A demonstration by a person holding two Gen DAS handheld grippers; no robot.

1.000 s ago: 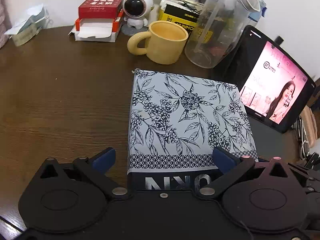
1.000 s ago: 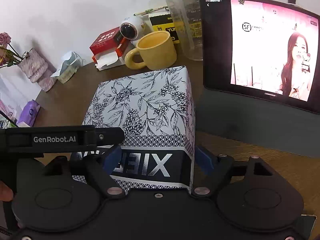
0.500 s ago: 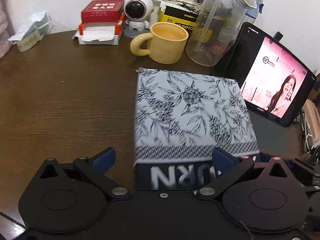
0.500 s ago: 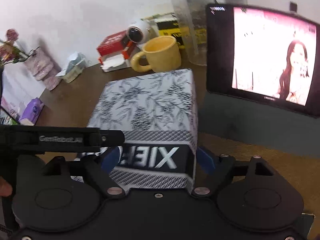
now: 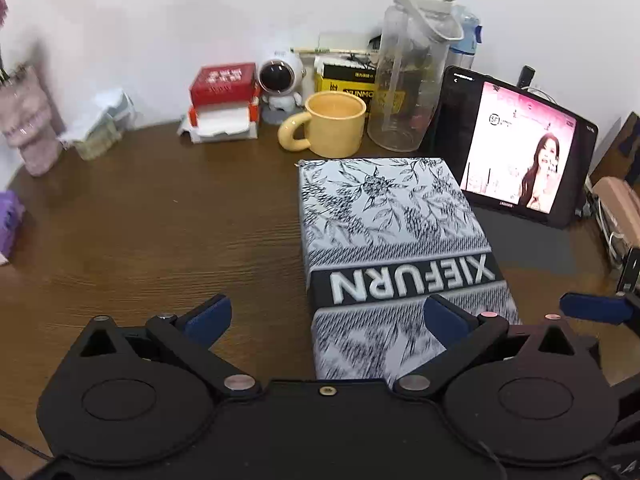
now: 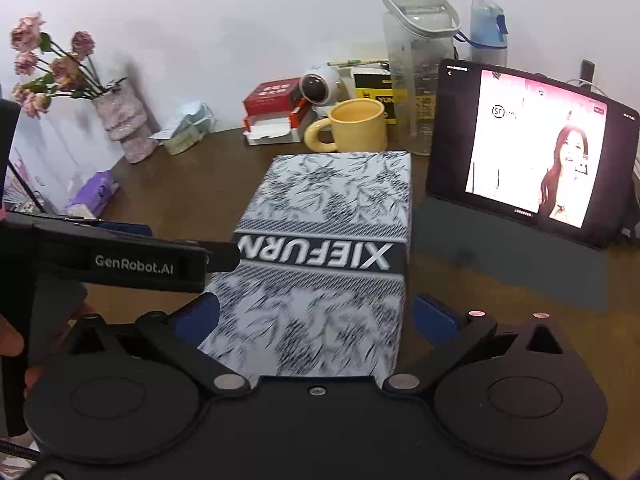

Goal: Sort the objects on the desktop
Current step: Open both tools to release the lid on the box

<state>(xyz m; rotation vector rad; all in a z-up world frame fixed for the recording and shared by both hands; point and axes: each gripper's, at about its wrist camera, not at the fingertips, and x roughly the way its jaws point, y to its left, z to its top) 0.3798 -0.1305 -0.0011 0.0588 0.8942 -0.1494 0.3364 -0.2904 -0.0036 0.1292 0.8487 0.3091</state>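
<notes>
— XIEFURN floral box (image 5: 384,216) lies flat on our brown desk (image 5: 160,232), just near of the yellow mug (image 5: 334,124), tablet (image 5: 516,148) to its right.

— And our left gripper (image 5: 326,316)?

— Spread wide; its right pad sits over the box's near corner, left pad over bare wood.

— The right gripper (image 6: 316,314)?

— Spread too, a blue pad on each side of the box's near end; we can't tell if they touch.

A dark wood-grain bench (image 5: 152,232) meets a plain white wall (image 5: 200,12) under soft, even indoor light.
</notes>
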